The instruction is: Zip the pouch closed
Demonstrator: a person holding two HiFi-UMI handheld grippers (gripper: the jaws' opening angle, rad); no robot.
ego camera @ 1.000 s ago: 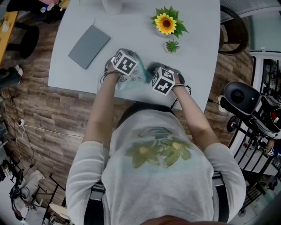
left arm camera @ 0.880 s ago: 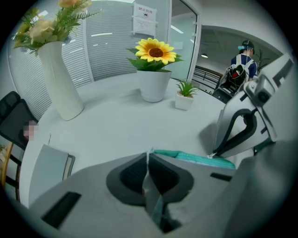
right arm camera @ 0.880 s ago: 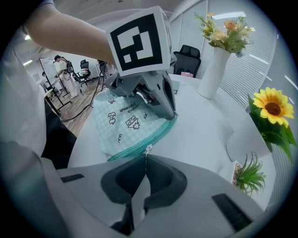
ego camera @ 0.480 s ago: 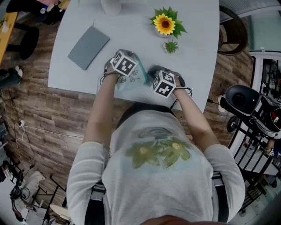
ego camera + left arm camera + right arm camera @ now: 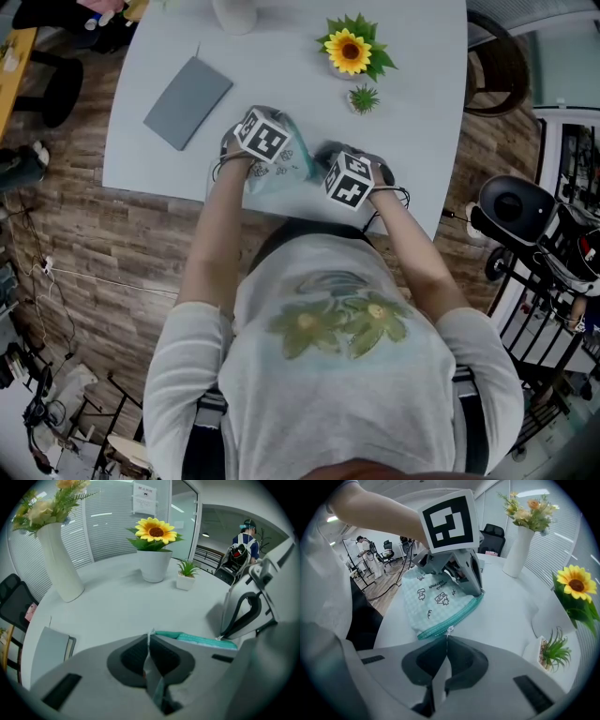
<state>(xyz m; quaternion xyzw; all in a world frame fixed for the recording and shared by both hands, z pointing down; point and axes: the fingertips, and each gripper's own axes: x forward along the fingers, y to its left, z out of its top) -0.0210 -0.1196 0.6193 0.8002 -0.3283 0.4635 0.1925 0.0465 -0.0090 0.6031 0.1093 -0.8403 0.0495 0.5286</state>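
A mint-green checked pouch (image 5: 284, 167) with small drawings lies on the white table (image 5: 412, 141) near its front edge, between my two grippers. In the right gripper view its teal zip band (image 5: 461, 613) runs from my right gripper (image 5: 447, 637) to my left gripper (image 5: 476, 590). The teeth look joined along the stretch that shows. My right gripper (image 5: 322, 157) is shut on the small zipper pull (image 5: 448, 630) at the near end. My left gripper (image 5: 150, 639) is shut on the pouch's fabric at the other end (image 5: 279, 127).
A grey notebook (image 5: 187, 89) lies at the back left. A potted sunflower (image 5: 350, 52), a small green plant (image 5: 364, 98) and a white vase (image 5: 56, 564) stand behind the pouch. A dark chair (image 5: 497, 66) is at the table's right.
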